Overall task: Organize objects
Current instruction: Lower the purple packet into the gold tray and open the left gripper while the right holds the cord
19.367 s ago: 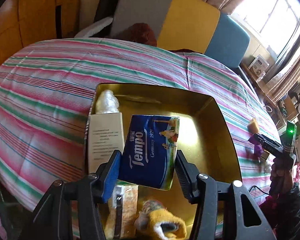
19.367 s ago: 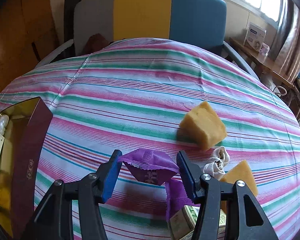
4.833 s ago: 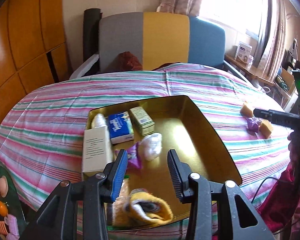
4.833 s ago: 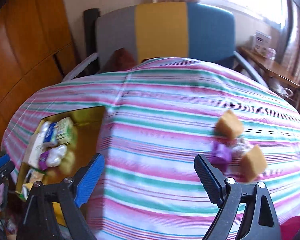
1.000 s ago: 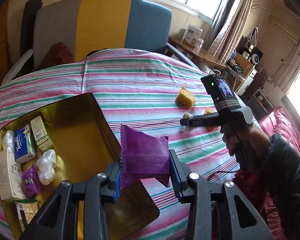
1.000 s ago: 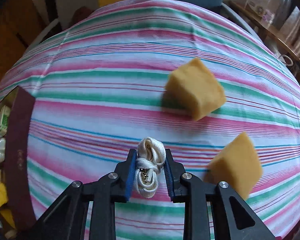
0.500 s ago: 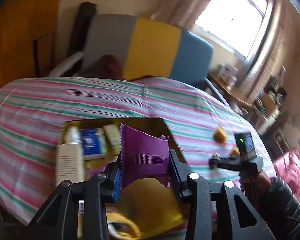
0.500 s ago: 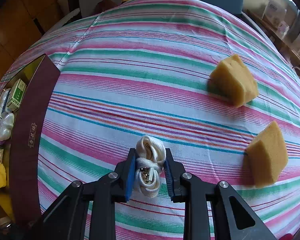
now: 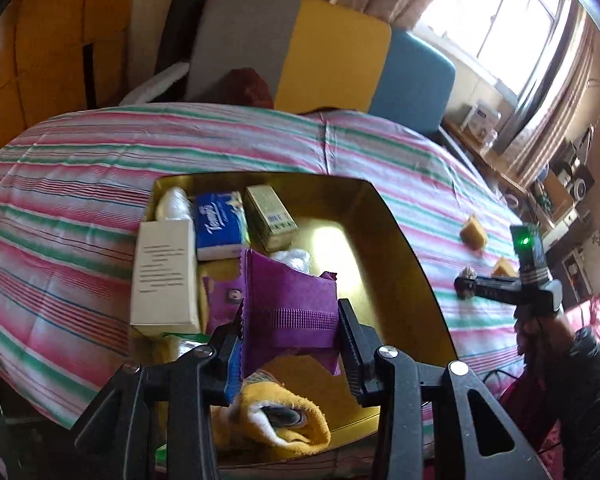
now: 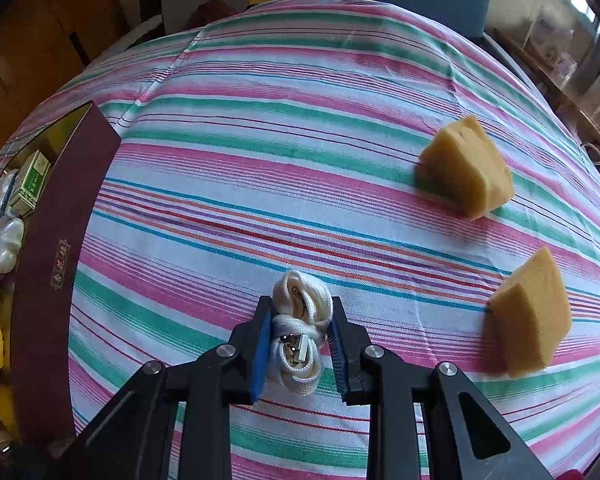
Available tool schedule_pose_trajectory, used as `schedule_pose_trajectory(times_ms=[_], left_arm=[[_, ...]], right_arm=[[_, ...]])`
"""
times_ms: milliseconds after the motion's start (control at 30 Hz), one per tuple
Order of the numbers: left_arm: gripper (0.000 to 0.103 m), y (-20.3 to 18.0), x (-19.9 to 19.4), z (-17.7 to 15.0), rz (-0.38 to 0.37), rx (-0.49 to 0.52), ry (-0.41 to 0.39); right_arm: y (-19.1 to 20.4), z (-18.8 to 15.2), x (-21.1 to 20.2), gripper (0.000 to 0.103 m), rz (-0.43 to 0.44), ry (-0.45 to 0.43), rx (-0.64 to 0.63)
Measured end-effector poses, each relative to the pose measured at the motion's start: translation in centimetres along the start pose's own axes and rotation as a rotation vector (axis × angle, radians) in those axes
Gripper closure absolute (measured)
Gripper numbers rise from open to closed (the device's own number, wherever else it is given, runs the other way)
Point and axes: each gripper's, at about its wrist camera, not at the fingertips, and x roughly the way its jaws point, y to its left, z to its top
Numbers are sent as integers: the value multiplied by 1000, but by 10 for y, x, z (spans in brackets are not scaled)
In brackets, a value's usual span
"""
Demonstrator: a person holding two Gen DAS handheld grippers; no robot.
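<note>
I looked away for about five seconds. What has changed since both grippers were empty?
The left gripper now clamps a purple packet above the gold tray. The right gripper has closed on the white cord bundle. Both yellow sponges remain on the striped cloth.

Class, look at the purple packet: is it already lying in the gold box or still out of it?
Out: the purple packet is clamped in the left gripper, hanging above the gold box.
</note>
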Motion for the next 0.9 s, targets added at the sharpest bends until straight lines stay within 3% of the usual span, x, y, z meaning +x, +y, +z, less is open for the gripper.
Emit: schedule_pose_trajectory(times_ms=[167,400,700,900], left_arm=[[62,-3,36,-10,5,17,92],[60,15,72,-30,46,-37,193],[58,12,43,-30,85,-13,91],[58,3,6,-25,165,38,-42]], right_arm=[[2,2,2,76,-4,0,-3],[4,3,4,76,-10,-1,-11],[5,3,4,76,-12,-2,-14],[9,4,5,76,-22,-6,-26]])
